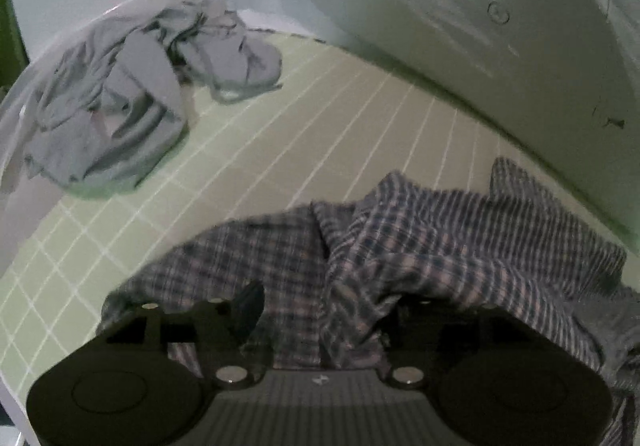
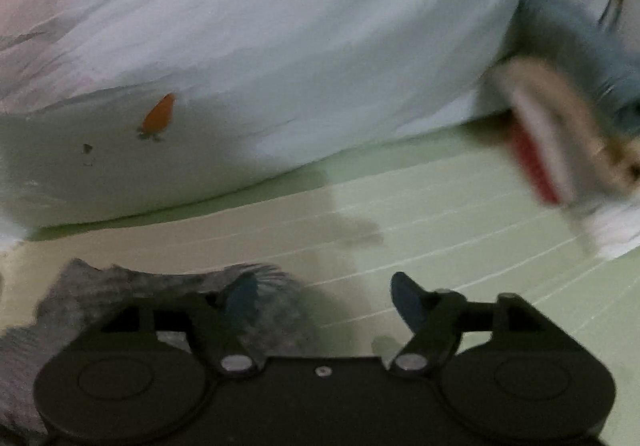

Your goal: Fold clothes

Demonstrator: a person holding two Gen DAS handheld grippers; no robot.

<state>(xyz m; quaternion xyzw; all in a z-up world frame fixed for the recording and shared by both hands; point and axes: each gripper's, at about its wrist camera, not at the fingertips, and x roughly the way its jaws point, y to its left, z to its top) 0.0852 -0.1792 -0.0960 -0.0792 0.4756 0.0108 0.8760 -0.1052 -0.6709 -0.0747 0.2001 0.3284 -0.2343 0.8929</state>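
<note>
On the green sheet (image 1: 280,150), plaid shirt (image 1: 420,246) drapes over left gripper (image 1: 320,306); jaws apart, could snag. Right gripper (image 2: 320,298) apart, empty.

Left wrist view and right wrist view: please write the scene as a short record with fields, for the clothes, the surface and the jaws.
surface: green sheet with white grid lines
plaid shirt: crumpled, lying between the left gripper jaws, not pinched
grey garment: crumpled heap, far left, apart from the shirt
backdrop: pale bedding with a small carrot print
right gripper: jaws open, nothing between them; plaid cloth at its left finger
right edge: blurred object, cannot identify
</note>
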